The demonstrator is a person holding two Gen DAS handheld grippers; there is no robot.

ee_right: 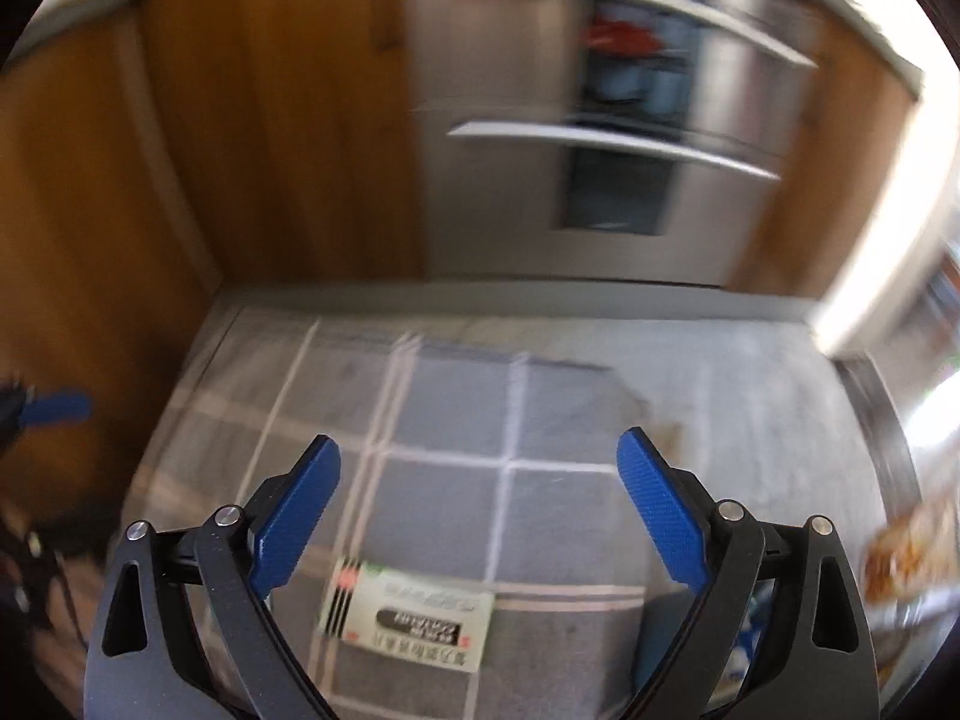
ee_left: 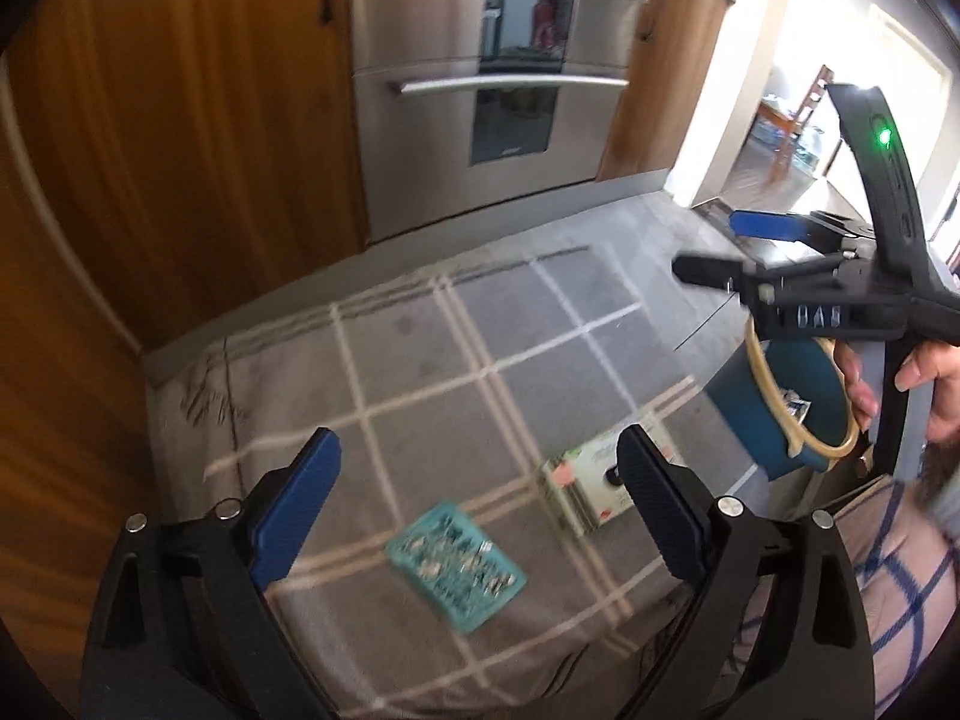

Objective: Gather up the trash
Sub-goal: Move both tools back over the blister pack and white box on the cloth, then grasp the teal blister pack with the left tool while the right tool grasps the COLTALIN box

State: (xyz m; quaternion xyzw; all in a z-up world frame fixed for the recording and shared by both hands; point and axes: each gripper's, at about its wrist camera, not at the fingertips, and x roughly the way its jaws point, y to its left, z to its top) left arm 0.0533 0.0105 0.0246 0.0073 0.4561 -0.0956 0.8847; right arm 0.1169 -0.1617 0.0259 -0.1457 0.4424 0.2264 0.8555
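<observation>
A teal blister pack (ee_left: 456, 564) lies on the grey checked rug (ee_left: 420, 372), between and just beyond the fingers of my open, empty left gripper (ee_left: 480, 504). A white printed box (ee_left: 591, 480) lies to its right, partly behind my left gripper's right finger; it also shows in the right wrist view (ee_right: 411, 615). My right gripper (ee_right: 480, 510) is open and empty above that box. In the left wrist view the right gripper (ee_left: 720, 249) hangs over a blue bin (ee_left: 792, 408) with a tan rim, holding some trash.
Wooden cabinets (ee_left: 180, 150) and a steel oven stack (ee_left: 498, 90) stand behind the rug. A doorway (ee_left: 810, 120) to a bright room opens at the right. A blurred brown object (ee_right: 906, 552) sits at the right edge of the right wrist view.
</observation>
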